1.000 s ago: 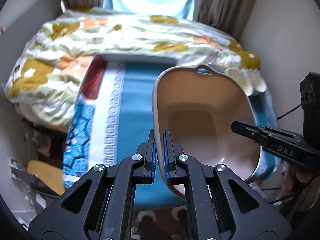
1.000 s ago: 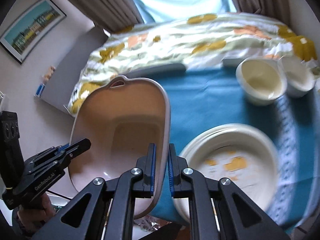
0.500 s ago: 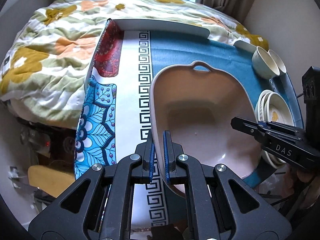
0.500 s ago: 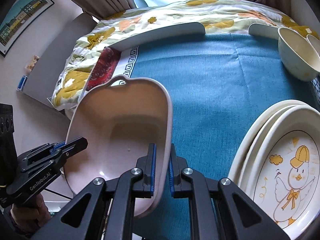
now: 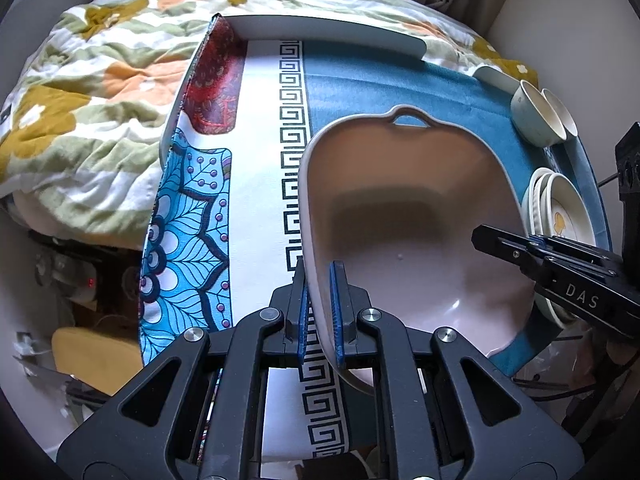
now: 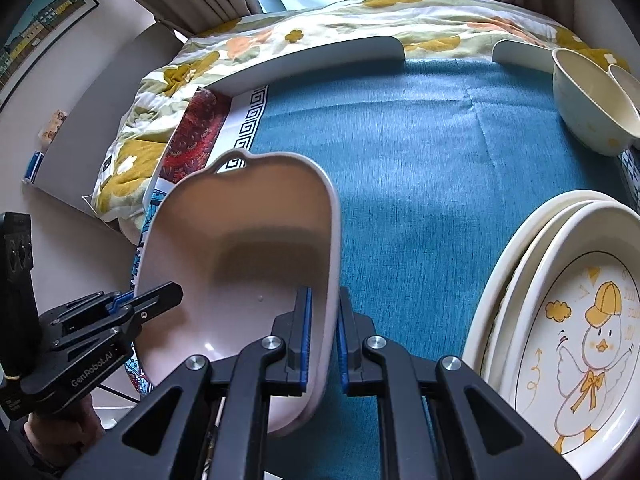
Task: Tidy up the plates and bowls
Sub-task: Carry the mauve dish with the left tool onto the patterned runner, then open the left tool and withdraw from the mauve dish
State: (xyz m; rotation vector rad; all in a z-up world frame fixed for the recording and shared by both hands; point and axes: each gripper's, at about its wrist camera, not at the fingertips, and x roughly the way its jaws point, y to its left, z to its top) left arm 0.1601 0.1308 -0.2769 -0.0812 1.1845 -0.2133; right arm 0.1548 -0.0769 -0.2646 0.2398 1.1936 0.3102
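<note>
The pink basin (image 5: 408, 232) is held by both grippers at once. The left gripper (image 5: 320, 312) is closed on its left rim, and the right gripper (image 6: 322, 332) is closed on the opposite rim, each rim being pinched between blue pads. The basin sits low over the left part of the table (image 6: 420, 168), above the blue cloth and its patterned border. Whether its bottom already touches the cloth cannot be told.

The step in hand is judged to be the setting down of the basin, so that plates and bowls can be collected in it. For a good result, the basin should be kept level and lowered evenly by both hands. The two grips should be released only when the bottom rests fully on the cloth (otherwise it may tip to one side). Room should be kept from the stack of plates (image 6: 560, 320) just beside it.

The near end of the basin is hidden behind the gripper bodies. The number of plates in the stack is hard to count. The two bowls (image 6: 588, 100) at the far right corner are partly cut off by the picture edge.
</note>
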